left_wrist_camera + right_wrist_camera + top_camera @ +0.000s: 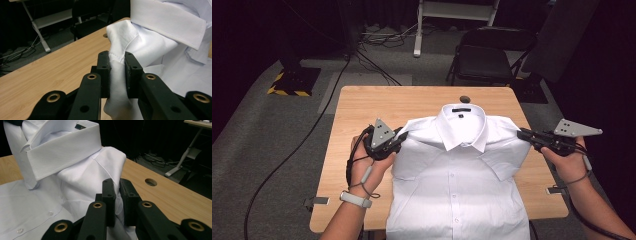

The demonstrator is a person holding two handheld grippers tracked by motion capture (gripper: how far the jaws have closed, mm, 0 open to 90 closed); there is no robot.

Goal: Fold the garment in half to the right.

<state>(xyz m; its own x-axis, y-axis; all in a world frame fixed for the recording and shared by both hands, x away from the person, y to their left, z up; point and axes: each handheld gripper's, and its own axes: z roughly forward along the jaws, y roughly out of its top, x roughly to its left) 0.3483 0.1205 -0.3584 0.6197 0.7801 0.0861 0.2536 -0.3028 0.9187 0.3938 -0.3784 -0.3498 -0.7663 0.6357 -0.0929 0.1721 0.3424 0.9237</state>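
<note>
1. White dress shirt [457,170] lies buttoned, front up, on the bench [362,110], collar [460,125] at the far end.
2. Left gripper [399,137] and right gripper [522,134] both pinch its shoulders (jaws clamped narrow on cloth).
3. Keep both pulls even, or the long axis skews.

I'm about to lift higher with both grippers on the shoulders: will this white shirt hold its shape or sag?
The shirt will probably sag: the cloth bunches softly between the left gripper jaws. The collar looks stiffer, standing upright, so it may keep its form. The shirt seems light, but its lower part hangs over the near edge of the table, so it could drag or slide.
</note>
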